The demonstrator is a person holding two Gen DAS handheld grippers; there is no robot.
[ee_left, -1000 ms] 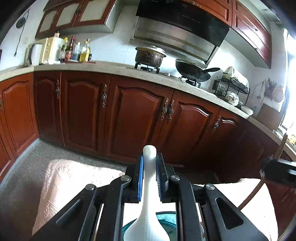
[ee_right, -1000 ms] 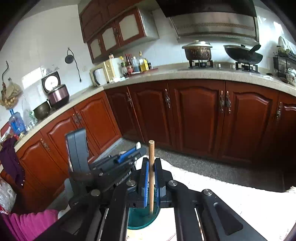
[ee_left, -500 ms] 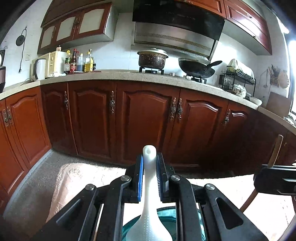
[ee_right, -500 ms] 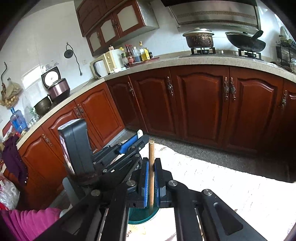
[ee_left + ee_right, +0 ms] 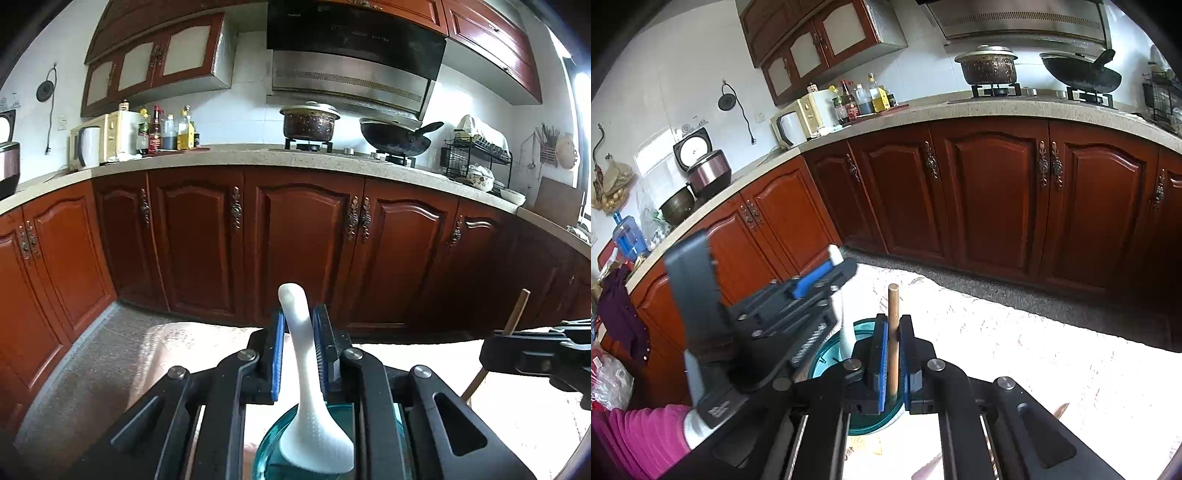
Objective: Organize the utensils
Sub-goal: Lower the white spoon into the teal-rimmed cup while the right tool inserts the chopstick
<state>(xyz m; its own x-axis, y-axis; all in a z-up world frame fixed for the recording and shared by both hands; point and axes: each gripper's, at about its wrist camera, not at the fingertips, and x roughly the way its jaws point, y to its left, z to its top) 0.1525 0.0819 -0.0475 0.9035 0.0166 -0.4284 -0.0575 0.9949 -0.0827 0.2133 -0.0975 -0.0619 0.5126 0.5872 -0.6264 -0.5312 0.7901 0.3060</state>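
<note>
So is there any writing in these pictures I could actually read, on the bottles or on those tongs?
No text can be read with certainty.
Sauce bottles on the counter: labels show, print too small.
Range hood: a faint mark on its dark panel, blurred.
Left tongs, right wrist view: pale lettering on the black body and base, too blurred.
Teal container: a small dark mark inside, unreadable.

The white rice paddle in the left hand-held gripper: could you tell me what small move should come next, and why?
Probably open the left hand-held gripper to release it. The white rice paddle stands upright between the pads, its head already down inside the teal cup.
</note>
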